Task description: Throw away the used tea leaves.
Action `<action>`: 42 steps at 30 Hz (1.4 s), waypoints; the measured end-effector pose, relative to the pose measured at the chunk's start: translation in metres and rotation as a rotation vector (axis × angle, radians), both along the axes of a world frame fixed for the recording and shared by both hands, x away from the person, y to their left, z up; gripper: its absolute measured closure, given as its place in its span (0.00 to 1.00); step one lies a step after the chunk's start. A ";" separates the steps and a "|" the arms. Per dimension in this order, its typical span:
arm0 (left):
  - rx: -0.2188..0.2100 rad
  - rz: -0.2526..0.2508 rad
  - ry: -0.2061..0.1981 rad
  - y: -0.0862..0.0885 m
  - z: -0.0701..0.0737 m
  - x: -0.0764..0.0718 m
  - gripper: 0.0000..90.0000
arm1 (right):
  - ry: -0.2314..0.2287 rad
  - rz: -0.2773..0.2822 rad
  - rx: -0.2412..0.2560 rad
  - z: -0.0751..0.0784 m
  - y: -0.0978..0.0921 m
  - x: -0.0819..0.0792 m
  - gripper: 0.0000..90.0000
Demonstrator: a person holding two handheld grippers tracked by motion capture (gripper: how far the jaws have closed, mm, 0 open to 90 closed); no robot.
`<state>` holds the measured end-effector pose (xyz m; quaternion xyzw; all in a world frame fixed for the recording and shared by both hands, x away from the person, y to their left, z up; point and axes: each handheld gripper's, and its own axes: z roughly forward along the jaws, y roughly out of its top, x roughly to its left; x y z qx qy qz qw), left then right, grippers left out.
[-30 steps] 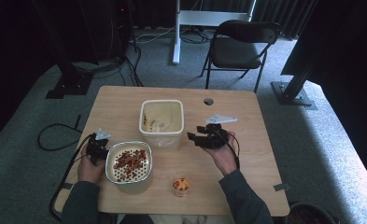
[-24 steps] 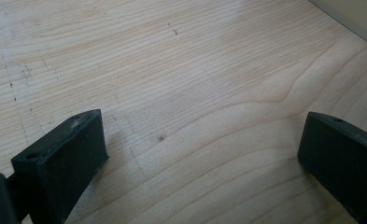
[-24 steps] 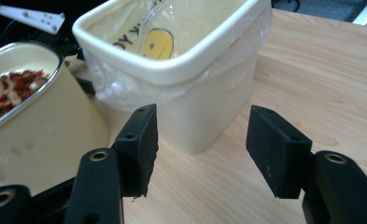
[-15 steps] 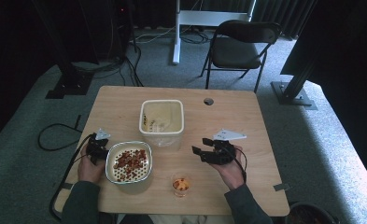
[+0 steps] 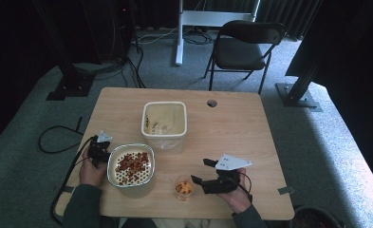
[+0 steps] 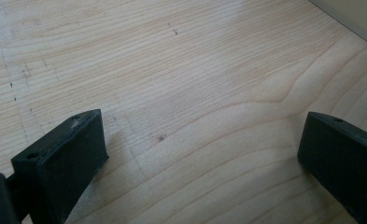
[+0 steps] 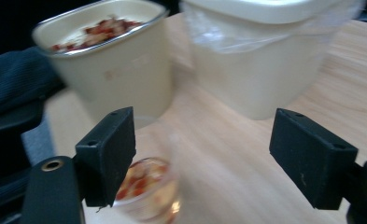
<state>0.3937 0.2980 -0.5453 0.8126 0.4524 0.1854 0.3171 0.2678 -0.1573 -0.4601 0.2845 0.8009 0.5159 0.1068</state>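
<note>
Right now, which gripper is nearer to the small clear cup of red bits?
Right. The right gripper sits just beside the cup, jaws open toward it; the left gripper rests beyond the strainer bowl, at its far side.

You sit at a light wooden table with rounded corners (image 5: 250,137), a small round cable hole (image 5: 212,103) near its far edge. It stands on grey-green carpet (image 5: 326,156). Beyond the table, a black folding metal chair (image 5: 243,47) faces you, beside a white metal stand leg (image 5: 179,33). Black cables (image 5: 56,137) loop across the floor at your left. Dark metal frame posts (image 5: 303,71) rise on both sides, and the far background lies in deep shadow.
</note>
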 end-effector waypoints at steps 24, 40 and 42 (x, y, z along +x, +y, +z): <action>0.000 0.005 0.001 0.000 0.000 -0.001 0.02 | -0.060 0.102 -0.125 -0.047 0.033 -0.029 0.27; -0.004 0.028 -0.006 0.000 0.000 -0.003 0.03 | -0.081 0.039 -0.086 -0.056 0.047 0.005 0.34; -0.010 0.047 -0.018 0.001 0.001 -0.006 0.07 | -0.076 0.036 -0.080 -0.056 0.050 0.009 0.33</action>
